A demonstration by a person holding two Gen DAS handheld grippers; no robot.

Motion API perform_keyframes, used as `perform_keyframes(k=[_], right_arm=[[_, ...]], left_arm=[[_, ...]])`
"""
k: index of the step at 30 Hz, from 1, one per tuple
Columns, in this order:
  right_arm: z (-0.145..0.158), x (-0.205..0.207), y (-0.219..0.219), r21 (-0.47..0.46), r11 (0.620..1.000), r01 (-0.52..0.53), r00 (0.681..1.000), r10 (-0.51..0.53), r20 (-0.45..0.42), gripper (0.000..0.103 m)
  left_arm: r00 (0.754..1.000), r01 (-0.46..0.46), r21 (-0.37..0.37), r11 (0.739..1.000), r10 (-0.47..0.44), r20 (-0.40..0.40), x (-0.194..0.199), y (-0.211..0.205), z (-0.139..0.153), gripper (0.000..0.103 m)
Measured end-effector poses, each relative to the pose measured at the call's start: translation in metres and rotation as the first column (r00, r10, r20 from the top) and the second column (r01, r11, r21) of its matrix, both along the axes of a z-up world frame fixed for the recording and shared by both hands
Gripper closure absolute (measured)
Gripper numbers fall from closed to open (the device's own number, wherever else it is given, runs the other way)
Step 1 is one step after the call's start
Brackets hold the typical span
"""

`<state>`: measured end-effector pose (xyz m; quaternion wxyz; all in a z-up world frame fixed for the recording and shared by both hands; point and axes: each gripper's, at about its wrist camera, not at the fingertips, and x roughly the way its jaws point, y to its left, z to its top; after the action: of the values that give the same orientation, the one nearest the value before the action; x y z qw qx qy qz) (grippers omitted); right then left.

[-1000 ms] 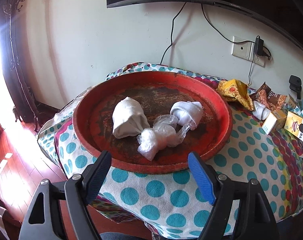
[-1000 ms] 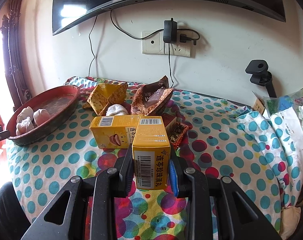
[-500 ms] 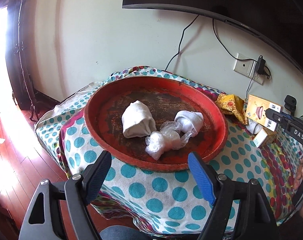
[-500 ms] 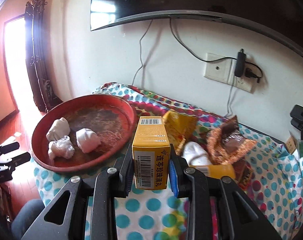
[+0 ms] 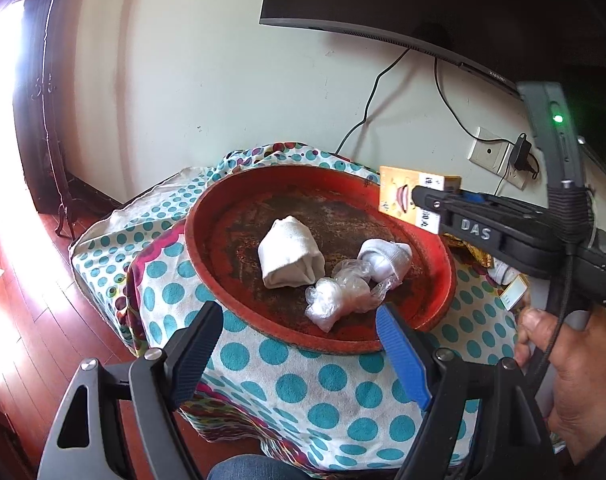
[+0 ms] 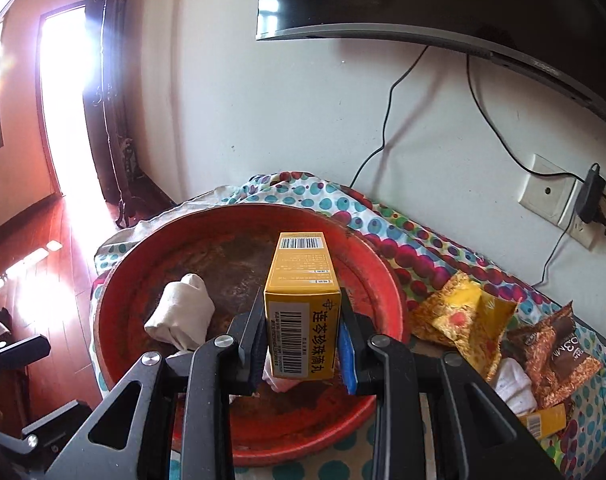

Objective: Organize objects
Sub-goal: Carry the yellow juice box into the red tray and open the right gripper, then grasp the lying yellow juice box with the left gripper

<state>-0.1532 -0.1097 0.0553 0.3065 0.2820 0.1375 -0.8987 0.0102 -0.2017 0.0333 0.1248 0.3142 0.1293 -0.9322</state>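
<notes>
One yellow medicine box (image 6: pixel 301 308) is clenched in the right tool (image 6: pixel 301 344), above the red basin (image 6: pixel 115 280); lower it onto bare floor right of the rolled socks (image 6: pixel 181 314). Left tool (image 5: pixel 299 340) hangs released.

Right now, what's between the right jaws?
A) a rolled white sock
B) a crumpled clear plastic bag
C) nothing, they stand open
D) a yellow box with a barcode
D: in the right wrist view the right gripper has its jaws closed on the yellow box, held over the red tray; the white sock and the plastic bag lie loose in the tray.
</notes>
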Motion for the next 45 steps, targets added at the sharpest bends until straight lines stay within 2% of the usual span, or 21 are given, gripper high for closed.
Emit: perform_keyframes(k=[10, 13, 21, 26, 28, 30, 32, 35, 36, 40, 45], right_arm=[[-0.021, -0.018, -0.051, -0.001, 1.0, -0.002, 0.997, 0.002, 0.082, 0.075], [-0.031, -0.022, -0.064, 0.027, 1.0, -0.009, 0.995, 0.006, 0.104, 0.075], [-0.061, -0.032, -0.08, 0.104, 0.995, -0.008, 0.988, -0.008, 0.154, 0.075], [-0.07, -0.032, -0.079, 0.112, 0.994, -0.019, 0.983, -0.001, 0.184, 0.074], [-0.069, -0.032, -0.078, 0.101, 0.994, -0.033, 0.978, 0.012, 0.206, 0.067], [-0.063, -0.029, -0.073, 0.091, 0.996, -0.017, 0.983, 0.0, 0.182, 0.025], [-0.049, -0.022, -0.063, 0.051, 0.999, -0.007, 0.991, 0.0, 0.132, 0.008], [-0.024, -0.012, -0.043, 0.006, 1.0, 0.028, 0.998, -0.029, 0.052, 0.007], [-0.017, -0.008, -0.035, -0.002, 0.999, 0.052, 0.998, -0.052, 0.023, 0.003], [-0.004, -0.003, 0.014, 0.015, 0.983, 0.182, 0.98, -0.18, -0.086, 0.001], [-0.019, -0.011, 0.101, -0.006, 0.96, 0.278, 0.958, -0.278, -0.063, 0.001]], left_arm=[[1.0, -0.004, 0.016, 1.0, 0.004, -0.009, 0.001, -0.01, 0.001, 0.022], [1.0, -0.01, 0.026, 1.0, 0.011, -0.01, 0.001, -0.016, -0.001, 0.022], [1.0, -0.016, 0.042, 0.999, 0.016, 0.009, -0.002, -0.023, -0.01, 0.022], [1.0, -0.013, 0.036, 0.999, 0.012, 0.009, -0.002, -0.02, -0.009, 0.022], [1.0, -0.007, 0.032, 0.999, 0.006, 0.011, -0.002, -0.019, -0.01, 0.022], [1.0, -0.005, 0.03, 1.0, 0.005, 0.012, -0.002, -0.018, -0.01, 0.022], [1.0, 0.004, 0.036, 0.999, -0.004, 0.006, -0.002, -0.017, -0.01, 0.022], [1.0, 0.018, 0.028, 0.999, -0.018, -0.011, 0.0, -0.012, -0.006, 0.022], [0.999, 0.026, 0.024, 0.999, -0.025, -0.021, 0.001, -0.009, -0.005, 0.022], [0.995, 0.083, 0.025, 0.996, -0.081, -0.059, 0.002, 0.004, -0.002, 0.022], [0.981, 0.174, -0.031, 0.984, -0.176, -0.078, 0.002, 0.039, -0.007, 0.022]])
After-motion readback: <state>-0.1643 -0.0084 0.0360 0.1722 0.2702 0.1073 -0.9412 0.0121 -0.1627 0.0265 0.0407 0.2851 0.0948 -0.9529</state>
